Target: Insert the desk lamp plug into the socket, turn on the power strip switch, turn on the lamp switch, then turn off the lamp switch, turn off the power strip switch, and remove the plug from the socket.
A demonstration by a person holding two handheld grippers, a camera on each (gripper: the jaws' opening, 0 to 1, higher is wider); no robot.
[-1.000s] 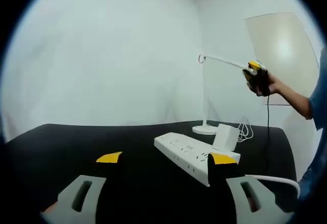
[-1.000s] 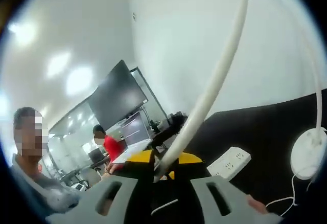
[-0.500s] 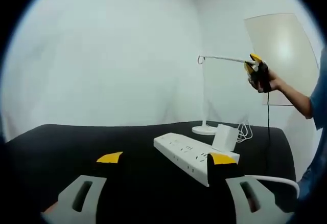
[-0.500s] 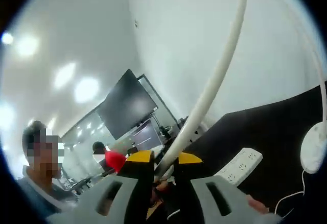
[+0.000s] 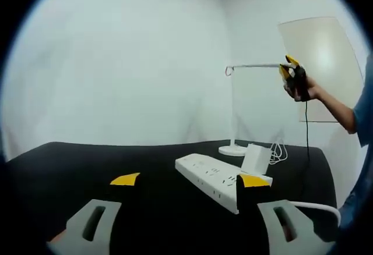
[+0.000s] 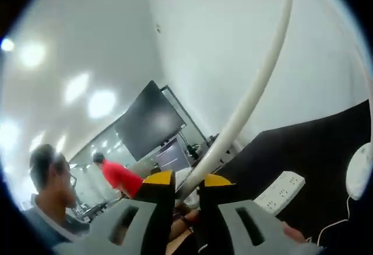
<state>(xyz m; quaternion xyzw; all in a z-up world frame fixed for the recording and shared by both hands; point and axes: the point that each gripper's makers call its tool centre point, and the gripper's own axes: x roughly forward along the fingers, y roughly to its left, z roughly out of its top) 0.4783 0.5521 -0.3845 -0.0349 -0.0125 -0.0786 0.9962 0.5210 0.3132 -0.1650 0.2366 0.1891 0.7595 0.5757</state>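
Right hand-held gripper (image 6: 182,183) raised, clamping lamp arm (image 6: 256,86); left hand-held gripper (image 5: 189,180) wide, low over table (image 5: 70,162).

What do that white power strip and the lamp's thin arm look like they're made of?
The power strip looks like smooth white moulded plastic with an even matte sheen. The lamp arm, pinched by the right gripper, looks like a white-coated slim tube, metal or plastic; I cannot tell which.

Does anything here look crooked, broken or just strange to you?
Nothing looks broken or spilled. The one odd sight: the right gripper is shut on the tip of the lamp arm high above the black table, while the power strip lies at a slant with a white adapter plugged in.
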